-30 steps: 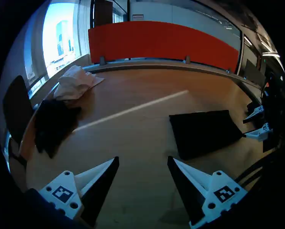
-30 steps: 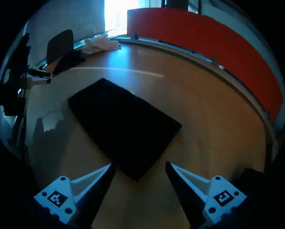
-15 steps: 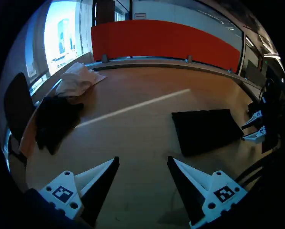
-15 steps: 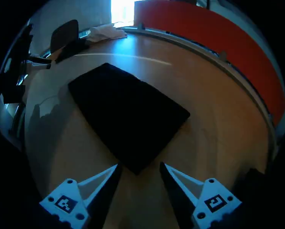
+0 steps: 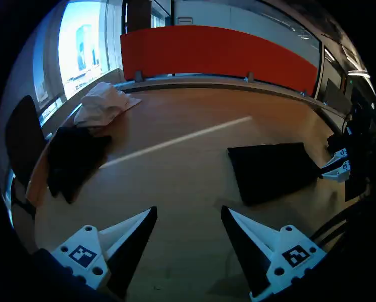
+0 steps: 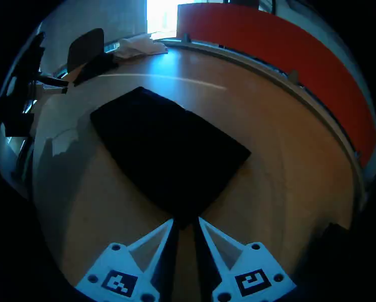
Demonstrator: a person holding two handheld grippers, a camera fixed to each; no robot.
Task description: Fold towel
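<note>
Cloth lies heaped at the far left of the table (image 5: 188,136) in the left gripper view: a dark pile (image 5: 72,156) with a white one (image 5: 103,103) behind it. Nearer, the left gripper (image 5: 188,208) hangs over bare wood, fingers spread wide, holding nothing. Right of it the black towel (image 5: 271,171) lies flat (a neat rectangle), the right gripper (image 5: 322,172) at its far edge. In the right gripper view those fingers (image 6: 153,246) stand close together with the towel's near corner between their tips; whether they press it I cannot tell.
</note>
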